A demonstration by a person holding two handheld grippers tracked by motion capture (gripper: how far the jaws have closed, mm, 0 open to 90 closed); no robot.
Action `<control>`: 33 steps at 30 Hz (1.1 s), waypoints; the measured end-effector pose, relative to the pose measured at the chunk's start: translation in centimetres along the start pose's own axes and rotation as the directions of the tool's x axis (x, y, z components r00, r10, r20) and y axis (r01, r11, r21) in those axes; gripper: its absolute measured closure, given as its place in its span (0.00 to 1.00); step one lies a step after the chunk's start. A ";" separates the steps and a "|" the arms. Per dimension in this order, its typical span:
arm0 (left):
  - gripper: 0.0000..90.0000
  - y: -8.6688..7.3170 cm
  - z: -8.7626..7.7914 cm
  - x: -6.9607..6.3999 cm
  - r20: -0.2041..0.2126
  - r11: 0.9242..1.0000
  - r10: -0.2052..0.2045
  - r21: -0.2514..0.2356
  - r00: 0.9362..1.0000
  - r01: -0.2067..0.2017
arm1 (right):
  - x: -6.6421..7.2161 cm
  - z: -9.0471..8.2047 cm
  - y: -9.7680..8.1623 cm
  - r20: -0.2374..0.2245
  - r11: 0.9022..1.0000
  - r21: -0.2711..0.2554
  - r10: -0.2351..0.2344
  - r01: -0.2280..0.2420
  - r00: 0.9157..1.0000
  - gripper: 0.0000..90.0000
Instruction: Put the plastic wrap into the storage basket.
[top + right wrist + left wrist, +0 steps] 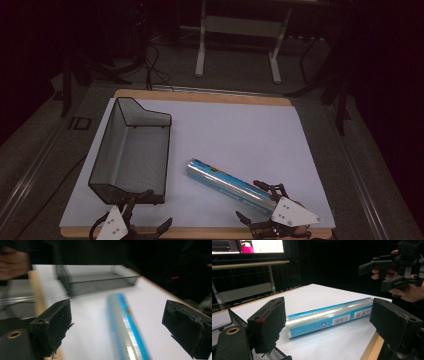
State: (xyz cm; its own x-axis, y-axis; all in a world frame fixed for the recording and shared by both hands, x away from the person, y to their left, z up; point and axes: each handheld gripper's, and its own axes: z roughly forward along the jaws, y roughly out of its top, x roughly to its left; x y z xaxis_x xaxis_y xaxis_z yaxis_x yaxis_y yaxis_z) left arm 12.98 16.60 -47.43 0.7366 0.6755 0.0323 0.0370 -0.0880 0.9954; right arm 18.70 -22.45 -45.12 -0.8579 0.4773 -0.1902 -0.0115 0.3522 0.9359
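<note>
A blue and silver wrapped roll [227, 183] lies slantwise on the white table sheet [240, 125], right of a black wire mesh basket [132, 150]. My right gripper [251, 201] is open at the front right, its jaws on either side of the roll's near end without touching it. In the right gripper view the roll [127, 325] runs blurred between the wide jaws toward the basket [97, 281]. My left gripper [156, 210] stands open by the basket's near corner, holding nothing. In the left gripper view the roll [329, 316] lies farther off, with the other gripper [392, 272] in a hand above its far end.
The sheet covers a wooden board whose edge [200, 232] runs along the front. A metal stand [240, 35] and cables sit on the dark floor behind the table. Bare sheet stretches behind and right of the roll.
</note>
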 end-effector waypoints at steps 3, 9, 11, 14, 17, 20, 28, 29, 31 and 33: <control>0.16 0.0 0.0 0.0 -0.001 1.000 0.003 0.000 1.000 -0.003 | -0.2 0.5 0.5 -0.014 1.000 0.010 0.007 -0.007 1.000 0.10; 0.16 0.0 0.0 -0.1 0.001 1.000 0.006 -0.003 1.000 -0.006 | -1.2 1.6 1.4 -0.026 0.998 0.055 -0.014 0.016 1.000 0.10; 0.16 0.0 0.0 -0.1 0.001 1.000 0.004 -0.004 1.000 -0.004 | -1.8 2.0 1.8 -0.033 0.997 0.075 -0.018 0.021 0.999 0.10; 0.16 0.0 0.0 -0.1 0.002 1.000 0.007 -0.003 1.000 -0.007 | -2.4 2.3 2.2 -0.056 0.996 0.092 -0.008 0.013 0.998 0.10; 0.16 0.0 -0.1 0.0 0.001 1.000 0.007 -0.003 1.000 -0.007 | -3.3 3.3 2.8 -0.085 0.990 0.142 -0.005 0.017 0.996 0.14; 0.16 0.0 -0.1 0.0 -0.002 1.000 0.008 -0.004 1.000 -0.008 | -3.6 3.9 2.9 -0.094 0.986 0.166 -0.005 0.020 0.996 0.14; 0.16 0.0 -0.1 0.0 0.000 1.000 0.008 -0.003 1.000 -0.008 | -4.6 6.5 2.4 -0.158 0.963 0.271 0.039 0.006 0.987 0.15; 0.16 0.0 -0.1 0.0 0.001 1.000 0.009 -0.001 1.000 -0.009 | -4.9 7.6 1.9 -0.170 0.948 0.318 0.049 0.007 0.984 0.15; 0.16 0.0 -0.1 0.0 -0.002 1.000 0.011 0.000 1.000 -0.011 | -5.1 8.2 1.5 -0.180 0.940 0.341 0.058 0.007 0.982 0.16; 0.16 -0.1 -0.1 0.0 -0.005 1.000 0.015 0.006 1.000 -0.015 | -5.2 8.8 1.1 -0.182 0.931 0.365 0.061 0.010 0.982 0.16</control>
State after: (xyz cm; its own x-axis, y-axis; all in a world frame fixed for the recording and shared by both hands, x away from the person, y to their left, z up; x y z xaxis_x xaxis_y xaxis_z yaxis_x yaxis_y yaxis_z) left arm 12.95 16.66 -47.49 0.7336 0.6779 0.0478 0.0300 -0.1026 0.9943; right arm 27.71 -17.46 -45.68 -0.9360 0.3438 -0.0759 0.1683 0.6263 0.7612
